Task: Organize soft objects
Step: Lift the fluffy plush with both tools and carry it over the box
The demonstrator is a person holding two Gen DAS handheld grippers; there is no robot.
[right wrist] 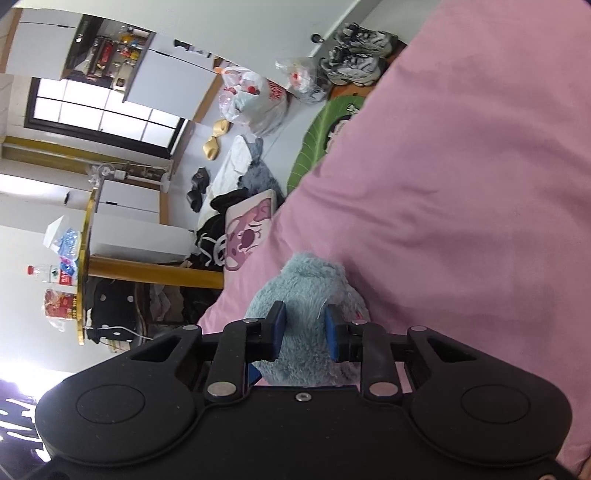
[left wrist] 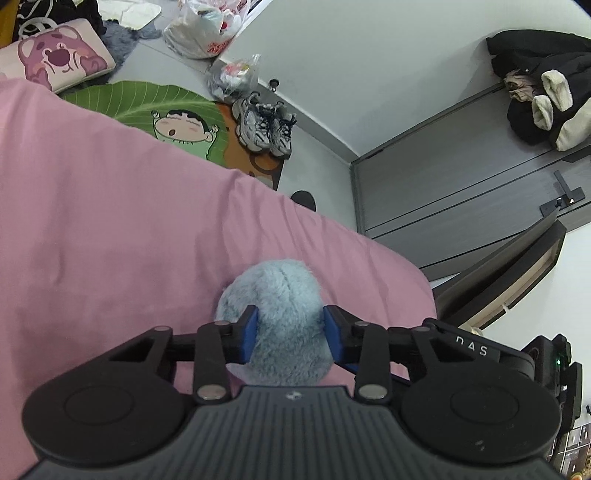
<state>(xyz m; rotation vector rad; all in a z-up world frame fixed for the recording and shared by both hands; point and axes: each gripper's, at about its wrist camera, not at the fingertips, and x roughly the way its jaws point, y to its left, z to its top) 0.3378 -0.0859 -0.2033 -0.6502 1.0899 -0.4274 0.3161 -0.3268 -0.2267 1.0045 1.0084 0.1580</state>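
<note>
A fluffy light-blue plush toy (left wrist: 277,295) rests on the pink bedsheet (left wrist: 110,221). My left gripper (left wrist: 290,325) is shut on it, its blue pads pressing into the fur on both sides. In the right wrist view the same blue plush toy (right wrist: 303,288) lies against the pink bedsheet (right wrist: 461,184), and my right gripper (right wrist: 304,325) is shut on another part of it. A bit of pink shows on the toy beside the right pad. Most of the toy's body is hidden behind the grippers.
Beyond the bed edge lie a green cartoon floor mat (left wrist: 155,107), grey sneakers (left wrist: 266,125), plastic bags (left wrist: 207,29) and a pink bear cushion (left wrist: 59,59). Dark coats (left wrist: 539,85) hang on a grey door. A yellow-edged table (right wrist: 85,258) with bottles stands off the bed.
</note>
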